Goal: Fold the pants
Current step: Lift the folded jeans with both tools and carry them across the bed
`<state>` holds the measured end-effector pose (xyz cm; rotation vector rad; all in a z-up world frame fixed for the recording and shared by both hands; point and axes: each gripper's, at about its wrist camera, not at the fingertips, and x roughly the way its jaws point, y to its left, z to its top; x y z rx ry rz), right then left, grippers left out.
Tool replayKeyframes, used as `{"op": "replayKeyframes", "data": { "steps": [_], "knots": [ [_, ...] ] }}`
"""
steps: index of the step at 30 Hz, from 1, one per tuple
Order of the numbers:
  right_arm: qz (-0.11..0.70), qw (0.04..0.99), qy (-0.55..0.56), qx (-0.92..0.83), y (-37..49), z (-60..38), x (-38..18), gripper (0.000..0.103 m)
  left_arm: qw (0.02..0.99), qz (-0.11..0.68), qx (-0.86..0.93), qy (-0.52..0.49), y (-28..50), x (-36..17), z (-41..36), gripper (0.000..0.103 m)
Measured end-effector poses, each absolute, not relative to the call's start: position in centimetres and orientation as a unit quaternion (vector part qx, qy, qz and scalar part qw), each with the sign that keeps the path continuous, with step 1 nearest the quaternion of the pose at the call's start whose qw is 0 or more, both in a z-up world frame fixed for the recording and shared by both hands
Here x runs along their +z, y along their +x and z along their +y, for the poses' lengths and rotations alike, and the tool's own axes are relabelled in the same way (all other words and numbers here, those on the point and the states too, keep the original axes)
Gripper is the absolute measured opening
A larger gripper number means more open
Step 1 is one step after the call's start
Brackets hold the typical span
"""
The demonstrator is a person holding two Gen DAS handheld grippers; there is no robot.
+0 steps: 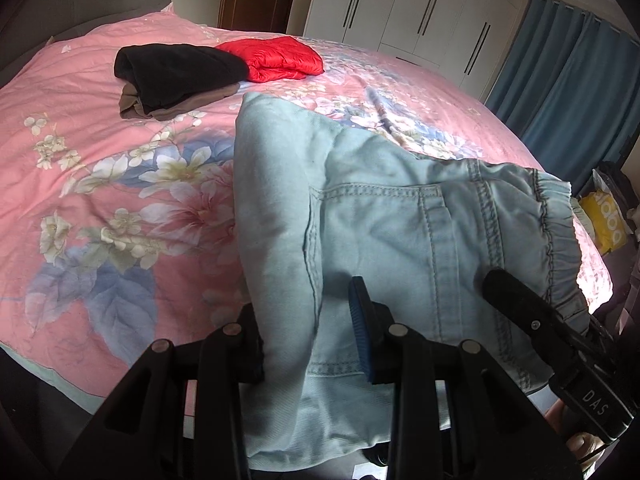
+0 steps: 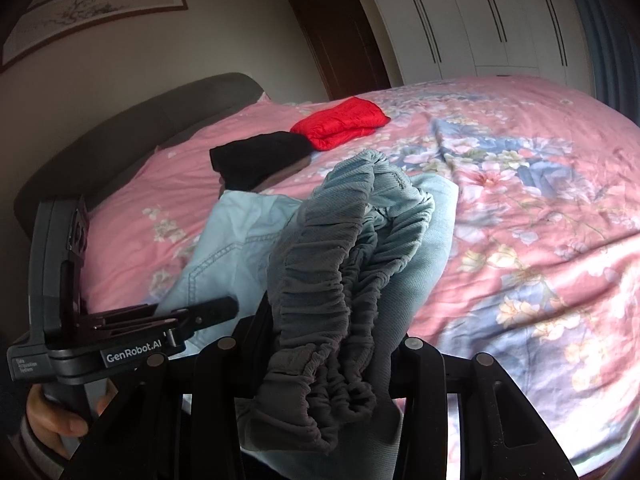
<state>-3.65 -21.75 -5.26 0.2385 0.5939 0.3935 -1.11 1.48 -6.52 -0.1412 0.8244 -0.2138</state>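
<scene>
Light blue denim pants (image 1: 372,216) with an elastic waistband lie over the near edge of the pink floral bed. My left gripper (image 1: 308,344) is shut on a fold of the pants near the back pocket; its blue-padded finger (image 1: 360,328) shows on the cloth. My right gripper (image 2: 332,356) is shut on the gathered elastic waistband (image 2: 344,264), which bunches up and hides its fingertips. The right gripper also shows in the left wrist view (image 1: 520,304) on the waistband. The left gripper's body shows in the right wrist view (image 2: 120,332).
A folded black and brown garment (image 1: 176,76) and a folded red garment (image 1: 276,58) lie farther back on the bed (image 1: 100,160). White wardrobes (image 1: 420,12) and blue curtains (image 1: 568,92) stand behind. A yellow bag (image 1: 606,224) sits at the right.
</scene>
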Motion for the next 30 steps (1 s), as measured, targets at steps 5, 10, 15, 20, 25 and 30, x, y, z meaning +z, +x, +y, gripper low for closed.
{"op": "replayKeyframes", "data": {
  "steps": [5,10,15,20,25,30],
  "knots": [
    [0.262,0.936,0.104,0.212,-4.8,-20.6,-4.1,0.043,0.916,0.386,-0.086,-0.064,-2.4,-5.2,2.0,0.031],
    [0.245,0.938,0.094,0.228,-5.4,-19.8,-3.2,0.043,0.923,0.372,-0.075,-0.061,-3.1,-3.9,2.5,0.031],
    [0.229,0.937,0.097,0.245,-6.0,-19.4,-2.2,0.043,0.934,0.348,-0.067,-0.054,-4.2,-2.0,2.8,0.031],
    [0.207,0.939,0.094,0.258,-6.4,-19.1,-0.6,0.043,0.945,0.316,-0.066,-0.048,-5.1,0.5,2.9,0.031],
    [0.181,0.943,0.090,0.263,-6.9,-19.0,1.6,0.043,0.956,0.282,-0.068,-0.045,-5.6,3.6,3.1,0.031],
    [0.149,0.948,0.082,0.269,-7.3,-18.9,4.6,0.043,0.967,0.245,-0.061,-0.035,-6.0,6.9,2.9,0.032]
  ]
}}
